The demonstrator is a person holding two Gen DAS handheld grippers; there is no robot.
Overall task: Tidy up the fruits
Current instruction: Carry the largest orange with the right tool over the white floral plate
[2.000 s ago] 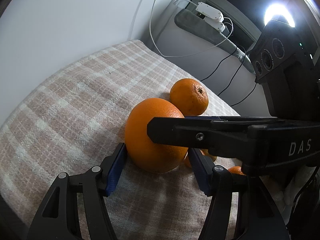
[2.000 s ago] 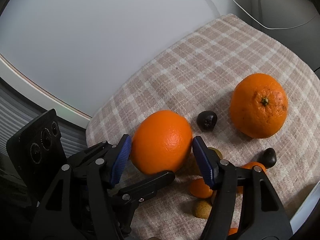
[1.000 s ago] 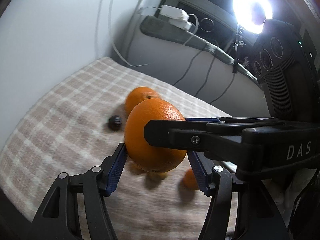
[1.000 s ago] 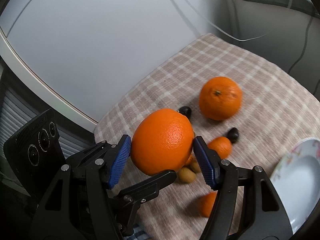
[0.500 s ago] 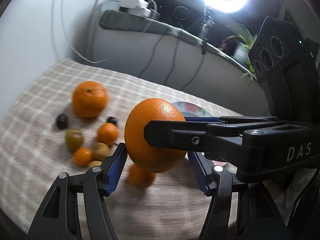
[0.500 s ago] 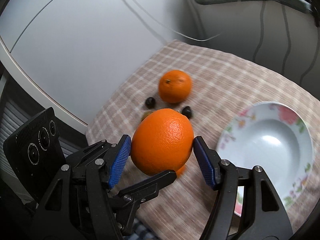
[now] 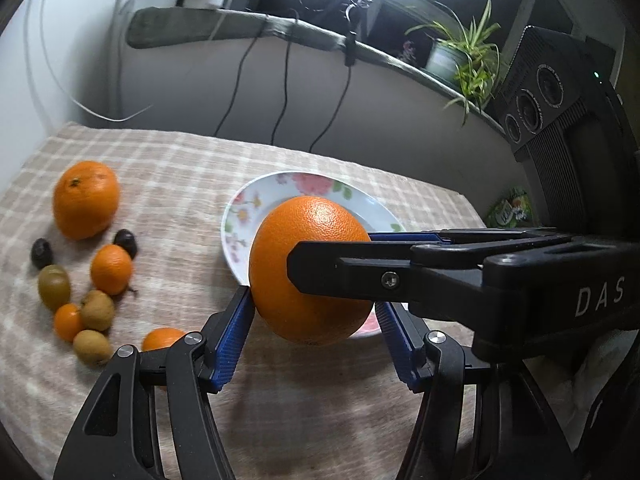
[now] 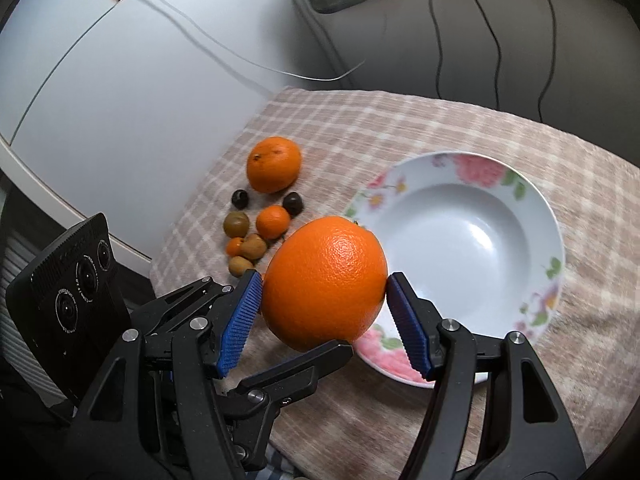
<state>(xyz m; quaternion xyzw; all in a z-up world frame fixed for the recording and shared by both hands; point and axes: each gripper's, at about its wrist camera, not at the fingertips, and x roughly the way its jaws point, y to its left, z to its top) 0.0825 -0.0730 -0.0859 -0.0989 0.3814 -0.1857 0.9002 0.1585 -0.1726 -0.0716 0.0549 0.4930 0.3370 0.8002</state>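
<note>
Over the plate's (image 8: 532, 216) near rim, we are holding one big orange (image 8: 325, 282) in the air with both grippers.

We are pinching it between the blue pads of the left gripper (image 7: 316, 334) and the right gripper (image 8: 325, 320), which are crossing at the fruit. It is nearly round, and we cannot tell where its stem is pointing. Below, a checked cloth (image 7: 192, 160) is covering the table, with a second orange (image 7: 86, 205) and small fruits (image 8: 256, 236) lying left of the plate. Cables are hanging from a ledge that is holding a plant (image 7: 466, 60).
</note>
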